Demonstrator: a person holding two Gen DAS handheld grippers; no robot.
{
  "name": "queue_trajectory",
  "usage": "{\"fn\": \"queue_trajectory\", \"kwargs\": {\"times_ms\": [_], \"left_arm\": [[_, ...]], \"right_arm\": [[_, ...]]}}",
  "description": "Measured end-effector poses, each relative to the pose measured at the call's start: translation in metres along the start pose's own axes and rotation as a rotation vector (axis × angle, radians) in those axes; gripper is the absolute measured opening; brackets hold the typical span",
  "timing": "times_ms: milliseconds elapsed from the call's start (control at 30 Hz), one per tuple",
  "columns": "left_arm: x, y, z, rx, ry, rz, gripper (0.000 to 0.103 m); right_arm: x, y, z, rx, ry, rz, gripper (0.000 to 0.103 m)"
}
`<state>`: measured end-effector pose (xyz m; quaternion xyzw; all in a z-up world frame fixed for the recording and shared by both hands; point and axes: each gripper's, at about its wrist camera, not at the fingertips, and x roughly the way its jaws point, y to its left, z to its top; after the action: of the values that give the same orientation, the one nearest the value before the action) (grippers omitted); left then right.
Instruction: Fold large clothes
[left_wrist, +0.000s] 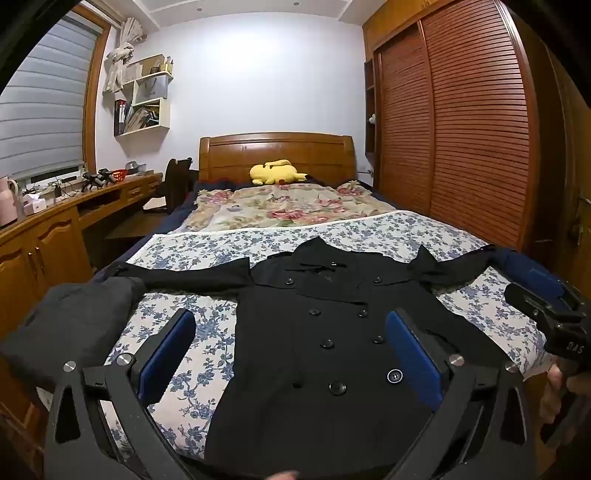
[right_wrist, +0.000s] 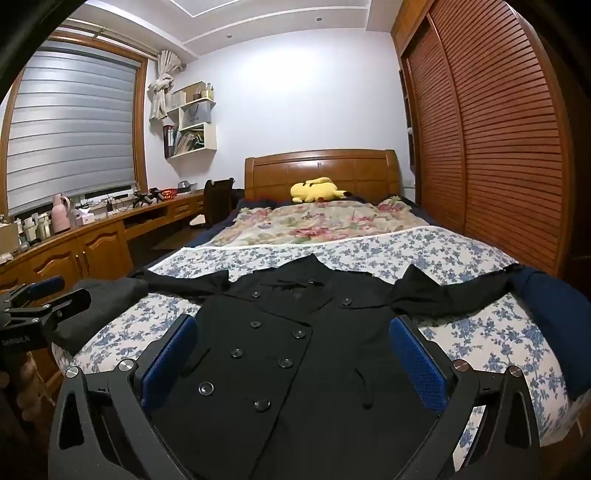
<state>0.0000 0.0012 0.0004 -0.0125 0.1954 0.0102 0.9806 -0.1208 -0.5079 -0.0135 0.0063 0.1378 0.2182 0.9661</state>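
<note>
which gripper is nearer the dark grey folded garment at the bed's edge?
Left. Left gripper hovers open beside the dark grey folded garment; right gripper, also open, hangs across the black coat from it.

Two fisheye views from the foot of the bed (left_wrist: 207, 254), each looking forward and slightly down between its own tool's blue pads. The left tool (left_wrist: 290, 354) camera sits close over the black coat (left_wrist: 317, 354); the right tool (right_wrist: 295, 358) camera likewise. Both share coat, headboard (right_wrist: 321, 166) and wardrobe (left_wrist: 461, 129).

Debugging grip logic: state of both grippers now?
Left gripper: open, holding nothing, above the black coat.
Right gripper: open, holding nothing.
</note>
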Motion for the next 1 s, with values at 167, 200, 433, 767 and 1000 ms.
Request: {"fn": "queue_trajectory", "kwargs": {"times_ms": [167, 200, 433, 767, 1000], "left_arm": [[-0.0061, 0.0029, -0.0019, -0.01, -0.01, -0.003, 0.103], [-0.0053, 0.0035, -0.0005, -0.01, -0.003, -0.008, 0.103], [-0.0018, 0.001, -0.001, -0.004, -0.005, -0.007, 0.103], [-0.0001, -0.0005, -0.0018, -0.006, -0.004, -0.01, 0.103], [-0.0001, -0.0007, -0.0008, -0.006, -0.005, -0.008, 0.103]], "right_arm": [[-0.0006, -0.0003, 0.0005, 0.0, -0.011, 0.001, 0.103], [-0.0006, -0.0003, 0.0008, 0.0, -0.009, 0.001, 0.103], [-0.0008, 0.0011, 0.0, 0.002, -0.009, 0.005, 0.103], [-0.0002, 0.0019, -0.0004, 0.005, -0.009, 0.006, 0.103], [0.0001, 0.0021, -0.0009, 0.007, -0.007, 0.007, 0.103]]}}
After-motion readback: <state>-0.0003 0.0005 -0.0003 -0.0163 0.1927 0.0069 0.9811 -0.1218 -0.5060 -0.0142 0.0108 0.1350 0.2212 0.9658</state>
